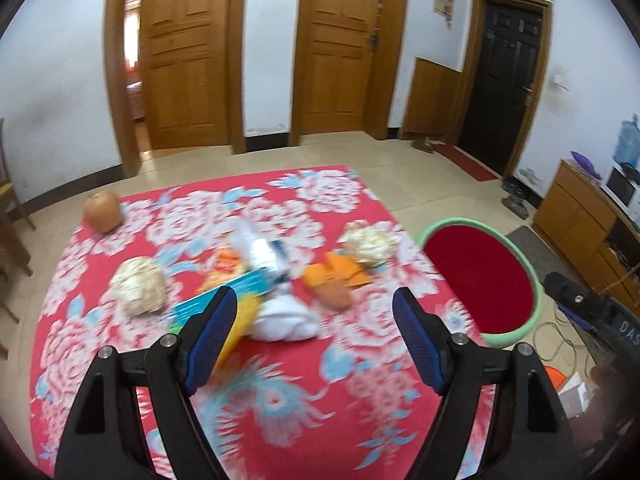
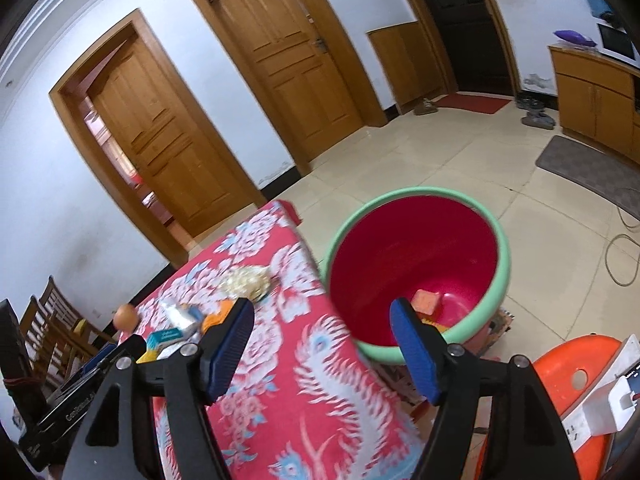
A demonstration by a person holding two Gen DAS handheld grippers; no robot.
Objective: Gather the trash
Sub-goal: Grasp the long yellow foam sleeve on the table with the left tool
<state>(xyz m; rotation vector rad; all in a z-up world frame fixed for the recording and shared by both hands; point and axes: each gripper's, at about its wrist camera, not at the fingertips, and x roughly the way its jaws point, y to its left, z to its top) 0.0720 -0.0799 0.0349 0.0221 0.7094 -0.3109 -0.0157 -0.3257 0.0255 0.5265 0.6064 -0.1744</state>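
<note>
On the red floral tablecloth (image 1: 280,360) an apple (image 1: 103,211) sits far left, then a crumpled paper ball (image 1: 140,292), a heap of wrappers (image 1: 256,264), a white tissue wad (image 1: 286,322) and orange peel (image 1: 332,280). The left gripper (image 1: 316,338) hangs over the heap, jaws wide and empty. Further right, the right gripper (image 2: 322,350), also spread with nothing between, points at the green-rimmed red basin (image 2: 496,240) beside the table, an orange packet (image 2: 426,302) lying inside.

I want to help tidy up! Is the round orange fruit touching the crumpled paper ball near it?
Apart. The left wrist view shows bare red tablecloth between the fruit and the paper ball.
</note>
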